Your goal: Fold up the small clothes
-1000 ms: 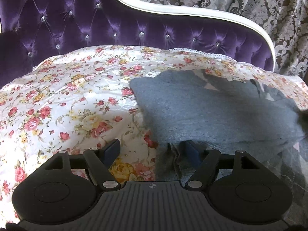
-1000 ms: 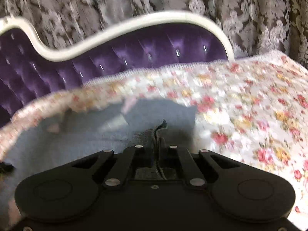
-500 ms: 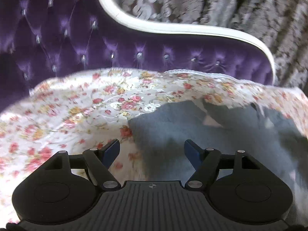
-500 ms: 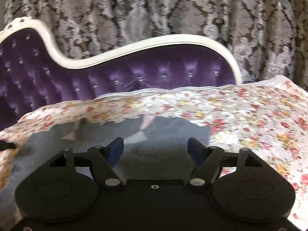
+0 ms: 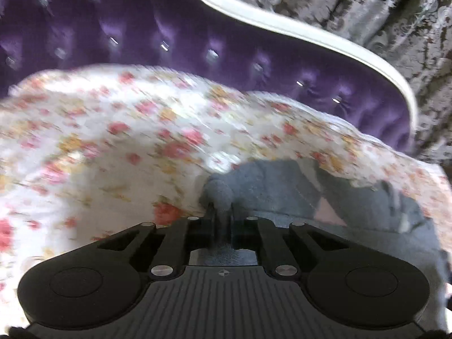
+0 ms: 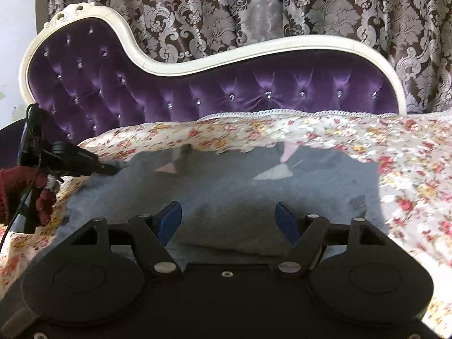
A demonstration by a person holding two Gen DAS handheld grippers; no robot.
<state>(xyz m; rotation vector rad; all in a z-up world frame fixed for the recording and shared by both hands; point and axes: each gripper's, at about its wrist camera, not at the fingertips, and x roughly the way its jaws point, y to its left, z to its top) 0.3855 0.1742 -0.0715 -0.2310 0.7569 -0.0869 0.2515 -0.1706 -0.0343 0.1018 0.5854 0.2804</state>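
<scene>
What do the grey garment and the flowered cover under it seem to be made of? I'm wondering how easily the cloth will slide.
The grey garment looks like a soft knit or fleece: matte with a fuzzy nap. The flowered cover looks like smooth woven cloth, perhaps satin-like, given its slight sheen and glossy highlights. Neither is certain from look alone.
</scene>
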